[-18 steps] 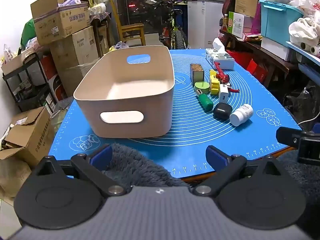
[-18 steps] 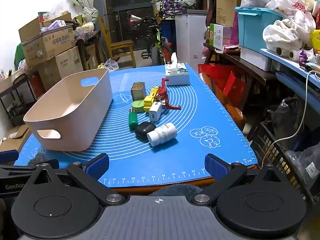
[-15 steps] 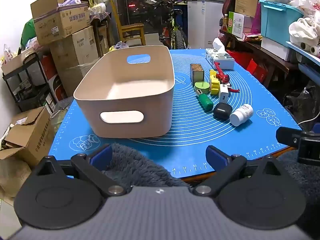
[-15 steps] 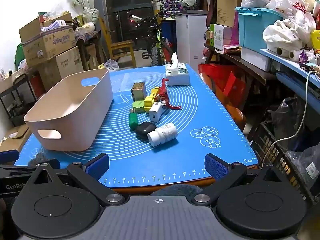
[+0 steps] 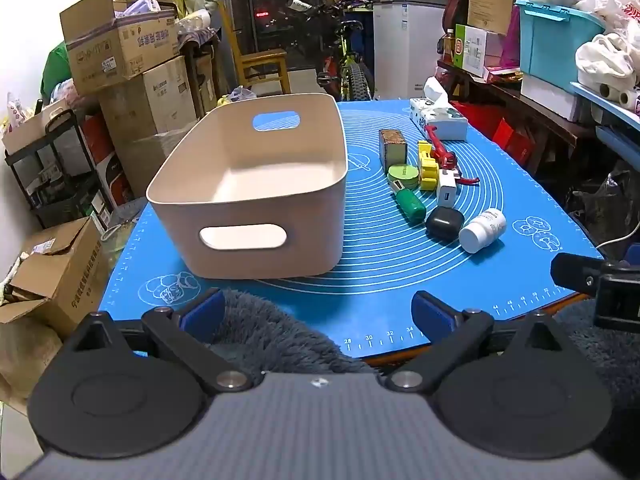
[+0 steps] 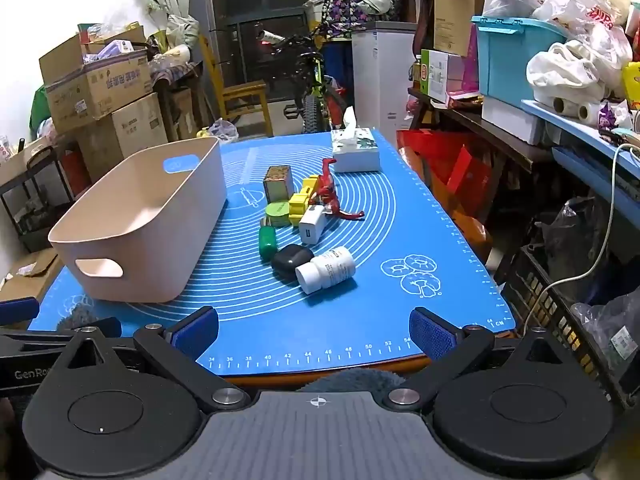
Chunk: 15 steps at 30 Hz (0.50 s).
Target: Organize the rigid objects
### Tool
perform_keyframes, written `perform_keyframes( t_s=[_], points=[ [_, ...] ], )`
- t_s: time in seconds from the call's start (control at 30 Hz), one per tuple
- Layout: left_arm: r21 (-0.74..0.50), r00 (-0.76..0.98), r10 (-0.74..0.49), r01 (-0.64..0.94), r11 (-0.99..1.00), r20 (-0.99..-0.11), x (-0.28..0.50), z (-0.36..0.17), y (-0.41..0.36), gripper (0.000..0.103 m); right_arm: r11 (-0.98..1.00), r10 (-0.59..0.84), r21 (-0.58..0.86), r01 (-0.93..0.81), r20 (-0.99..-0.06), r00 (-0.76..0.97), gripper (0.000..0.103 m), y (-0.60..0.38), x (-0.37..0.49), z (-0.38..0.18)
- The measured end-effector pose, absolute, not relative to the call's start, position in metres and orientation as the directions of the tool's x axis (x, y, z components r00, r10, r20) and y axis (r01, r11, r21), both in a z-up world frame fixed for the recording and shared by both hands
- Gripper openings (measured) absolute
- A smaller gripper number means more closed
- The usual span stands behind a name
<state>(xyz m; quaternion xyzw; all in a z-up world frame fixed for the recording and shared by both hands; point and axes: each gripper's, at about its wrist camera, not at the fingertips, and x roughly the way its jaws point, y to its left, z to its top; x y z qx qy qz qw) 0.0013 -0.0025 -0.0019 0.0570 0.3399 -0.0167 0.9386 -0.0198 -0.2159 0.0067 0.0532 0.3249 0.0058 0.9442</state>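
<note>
An empty beige bin (image 5: pixel 256 184) (image 6: pixel 148 220) with handle cut-outs stands on the left of the blue mat (image 5: pixel 400 280) (image 6: pixel 400 240). To its right lies a cluster: white pill bottle (image 5: pixel 482 230) (image 6: pixel 326 270), black case (image 5: pixel 444 222) (image 6: pixel 291 260), green cylinder (image 5: pixel 409 205) (image 6: pixel 267 240), white charger (image 5: pixel 447 191) (image 6: pixel 313 224), yellow toy (image 5: pixel 427 166) (image 6: pixel 301 200), red dinosaur (image 5: pixel 442 152) (image 6: pixel 330 194), green round tin (image 5: pixel 402 172) (image 6: pixel 277 212), small brown box (image 5: pixel 393 146) (image 6: pixel 279 182). My left gripper (image 5: pixel 318 312) and right gripper (image 6: pixel 314 330) hover open at the near table edge, nothing between their fingers.
A tissue box (image 5: pixel 440 118) (image 6: pixel 355 152) sits at the mat's far end. Stacked cardboard boxes (image 5: pixel 124 64) crowd the left. Shelves with a teal crate (image 6: pixel 512 56) and bags line the right. A bicycle (image 6: pixel 316 92) and a chair (image 5: pixel 260 64) stand behind the table.
</note>
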Motion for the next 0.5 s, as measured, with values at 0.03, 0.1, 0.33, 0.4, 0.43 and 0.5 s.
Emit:
perform_keyframes(
  t_s=[0.03, 0.1, 0.33, 0.4, 0.43, 0.5],
  points=[
    [0.095, 0.768, 0.007, 0.07, 0.993, -0.64, 0.0017, -0.0021, -0.0026, 0.099, 0.995, 0.045, 0.101, 0.022, -0.612, 0.789, 0.101, -0.2167, -0.0201, 0.007],
    [0.096, 0.769, 0.008, 0.07, 0.993, -0.639, 0.0001, 0.0001, -0.0034, 0.099, 0.995, 0.04, 0.096, 0.024, -0.613, 0.789, 0.101, -0.2095, -0.0192, 0.0067],
    [0.093, 0.769, 0.005, 0.071, 0.993, -0.639, -0.0014, 0.0027, -0.0015, 0.099, 0.994, 0.042, 0.103, 0.027, -0.615, 0.788, 0.101, -0.2112, -0.0192, 0.0068],
    [0.093, 0.769, 0.006, 0.069, 0.993, -0.639, -0.0016, 0.0026, -0.0018, 0.099, 0.994, 0.043, 0.102, 0.025, -0.616, 0.787, 0.101, -0.2116, -0.0189, 0.0066],
    [0.092, 0.769, 0.006, 0.069, 0.993, -0.639, -0.0017, 0.0028, -0.002, 0.099, 0.994, 0.043, 0.102, 0.025, -0.615, 0.787, 0.101, -0.2117, -0.0189, 0.0065],
    [0.093, 0.77, 0.006, 0.069, 0.993, -0.638, -0.0019, 0.0025, -0.0023, 0.099, 0.994, 0.042, 0.102, 0.026, -0.615, 0.787, 0.101, -0.2111, -0.0189, 0.0064]
  ],
)
